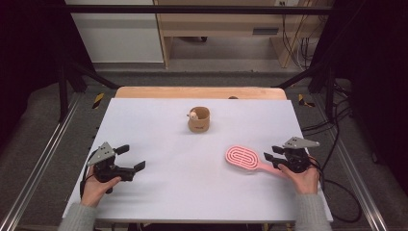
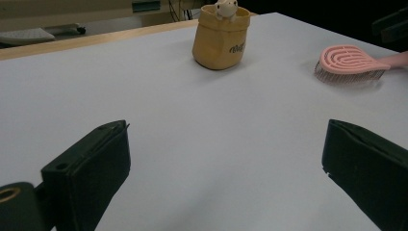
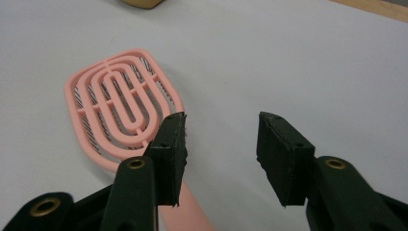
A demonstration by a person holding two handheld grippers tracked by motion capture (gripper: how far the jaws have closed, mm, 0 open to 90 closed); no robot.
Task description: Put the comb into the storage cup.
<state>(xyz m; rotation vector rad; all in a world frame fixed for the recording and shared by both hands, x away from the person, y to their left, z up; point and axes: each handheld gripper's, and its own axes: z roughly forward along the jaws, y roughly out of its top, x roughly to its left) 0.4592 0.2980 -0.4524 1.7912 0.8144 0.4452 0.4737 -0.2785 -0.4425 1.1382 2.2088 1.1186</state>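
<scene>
Small figure (image 1: 193,115) in tan pot (image 1: 199,120)

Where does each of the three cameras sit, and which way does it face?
High view: above the person's side, facing forward and down on the white table; both hands and tongs, left and right, show.
Left gripper view: rides the left tongs, facing across the table to the cup; jaws wide apart.
Right gripper view: rides the right tongs, facing down at the pink brush.
All three share the brush.
</scene>
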